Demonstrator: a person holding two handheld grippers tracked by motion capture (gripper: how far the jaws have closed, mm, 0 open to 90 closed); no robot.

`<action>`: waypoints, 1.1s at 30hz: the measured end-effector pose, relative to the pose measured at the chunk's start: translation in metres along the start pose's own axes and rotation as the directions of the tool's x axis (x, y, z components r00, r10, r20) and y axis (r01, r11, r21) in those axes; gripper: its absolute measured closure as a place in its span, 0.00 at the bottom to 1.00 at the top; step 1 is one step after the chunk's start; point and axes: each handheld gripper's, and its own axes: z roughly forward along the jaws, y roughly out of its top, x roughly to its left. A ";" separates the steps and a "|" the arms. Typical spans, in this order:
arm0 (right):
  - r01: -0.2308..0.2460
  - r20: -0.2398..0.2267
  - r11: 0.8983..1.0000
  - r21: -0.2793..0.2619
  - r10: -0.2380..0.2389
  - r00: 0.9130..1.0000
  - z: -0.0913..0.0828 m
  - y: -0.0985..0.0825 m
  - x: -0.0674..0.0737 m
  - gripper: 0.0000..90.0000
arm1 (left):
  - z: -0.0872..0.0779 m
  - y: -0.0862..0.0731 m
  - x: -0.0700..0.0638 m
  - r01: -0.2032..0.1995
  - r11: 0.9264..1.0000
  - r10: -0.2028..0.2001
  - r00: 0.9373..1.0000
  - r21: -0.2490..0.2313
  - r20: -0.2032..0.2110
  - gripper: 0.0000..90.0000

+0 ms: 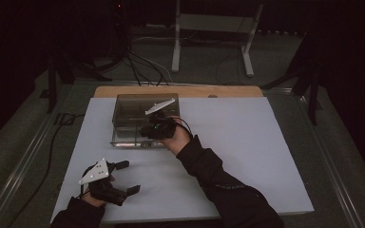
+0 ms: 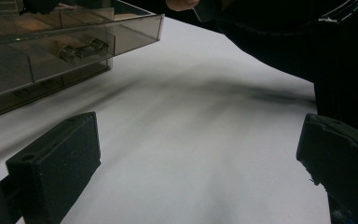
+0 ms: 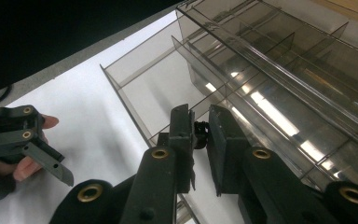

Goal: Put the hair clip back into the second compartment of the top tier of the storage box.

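**Right Hand-Held Gripper Clenched on Small Part at Organizer Box**

At the near-left corner of the bench, the left hand-held gripper lay released, its jaws wide apart with bare white surface between them, close to the front edge. To its right stretched open room across the middle of the bench. Farther back, left of centre, stood one smoky transparent organizer box, divided into several compartments, its far side near the wooden strip along the bench's back edge. One drawer stood pulled out toward the person. The right hand-held gripper was clenched on one small dark part, held over the drawer's front rim. In the left gripper view, two small metal pieces lay in one compartment. The right half of the bench was bare to its edge.
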 end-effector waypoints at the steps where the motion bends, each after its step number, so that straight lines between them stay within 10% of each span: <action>1: -0.003 0.000 1.000 0.000 0.003 1.000 0.001 0.000 0.000 0.89 | 0.000 0.000 0.000 0.000 1.000 0.000 1.000 0.000 0.000 0.01; 33: -0.072 -0.034 0.995 -0.063 0.070 0.997 -0.027 0.000 -0.005 0.40 | 0.000 0.000 0.000 -0.003 1.000 0.003 1.000 0.003 -0.005 0.01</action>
